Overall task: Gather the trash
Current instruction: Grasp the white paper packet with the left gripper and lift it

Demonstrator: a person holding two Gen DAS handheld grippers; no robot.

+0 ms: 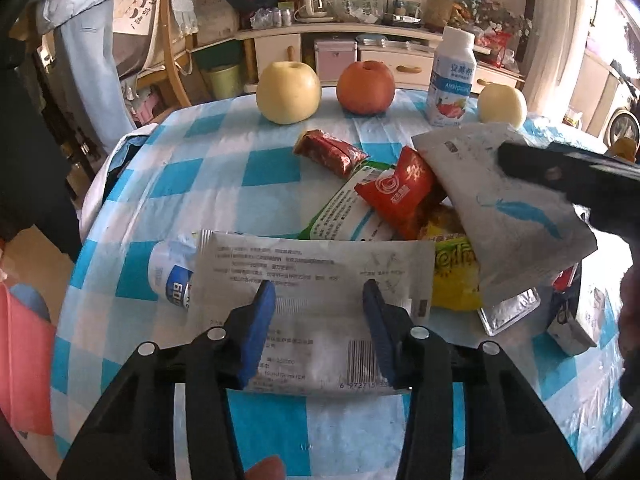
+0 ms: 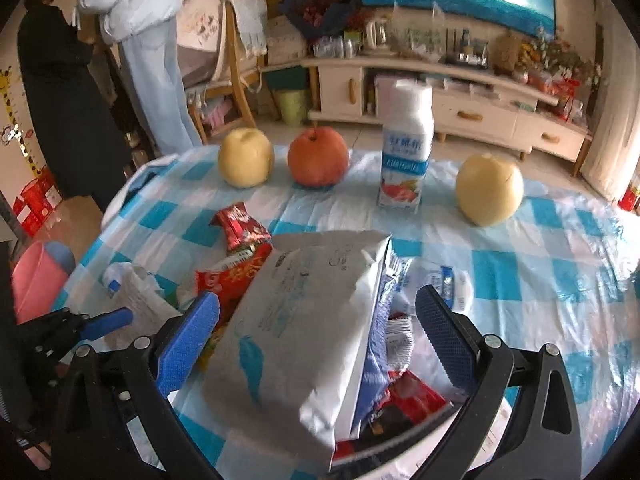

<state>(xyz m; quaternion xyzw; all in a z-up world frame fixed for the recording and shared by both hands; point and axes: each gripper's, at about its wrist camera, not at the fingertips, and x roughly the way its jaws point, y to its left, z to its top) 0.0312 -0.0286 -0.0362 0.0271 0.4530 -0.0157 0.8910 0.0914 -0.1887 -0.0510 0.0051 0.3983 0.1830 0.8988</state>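
Note:
A heap of wrappers lies on the blue-checked tablecloth (image 1: 272, 176). My left gripper (image 1: 318, 292) is open, its blue fingers straddling a flat white printed packet (image 1: 320, 276). A small white bottle (image 1: 170, 276) lies partly under that packet. My right gripper (image 2: 318, 316) is open around a large white paper bag with a blue feather print (image 2: 296, 328); the same bag shows in the left wrist view (image 1: 508, 208). Red wrappers (image 1: 398, 192) (image 1: 330, 152), a green-white packet (image 1: 344, 212) and a yellow wrapper (image 1: 456, 276) lie between.
Two yellow pears (image 1: 288, 92) (image 1: 502, 104), a red apple (image 1: 366, 86) and an upright yogurt bottle (image 1: 450, 80) stand at the table's far edge. A pink bin (image 2: 36, 280) stands left of the table. Two people (image 2: 140, 40) stand beyond, by a chair.

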